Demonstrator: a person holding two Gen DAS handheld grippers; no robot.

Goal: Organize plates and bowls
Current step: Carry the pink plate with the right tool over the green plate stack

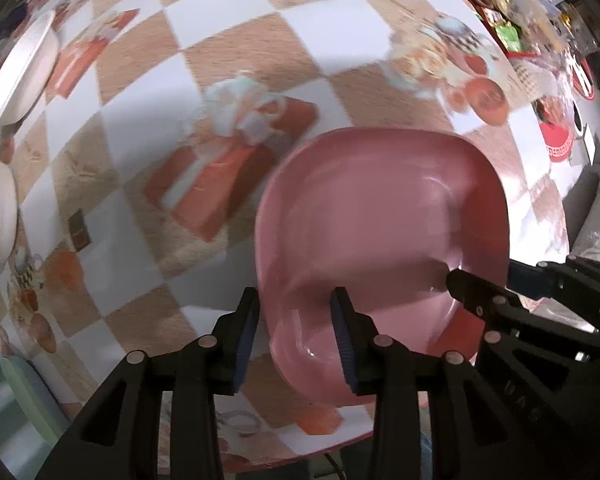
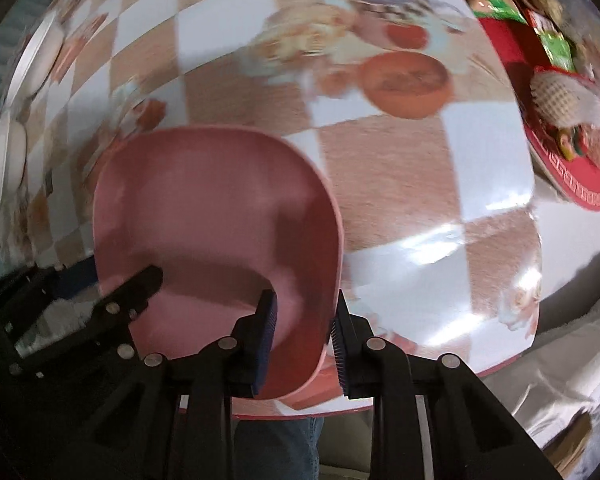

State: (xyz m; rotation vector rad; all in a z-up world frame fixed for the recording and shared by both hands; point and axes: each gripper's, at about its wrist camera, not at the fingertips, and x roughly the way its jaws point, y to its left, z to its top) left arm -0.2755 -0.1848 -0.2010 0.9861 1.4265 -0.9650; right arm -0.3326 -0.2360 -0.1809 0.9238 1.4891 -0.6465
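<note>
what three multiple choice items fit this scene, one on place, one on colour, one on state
1. Where do the white dishes sit in the left wrist view?
A. far left edge of the table
B. inside the bowl
C. under the right tool

2. What colour is the bowl between the tools?
A. green
B. pink
C. white

3. How is the bowl held?
A. by neither tool
B. by the left tool alone
C. by both tools, one on each side of the rim

Key: 1 A, they line the checked tablecloth at the left edge; 2 B, it is plainly pink; 3 C, the left tool and the right tool each straddle a wall of it.
</note>
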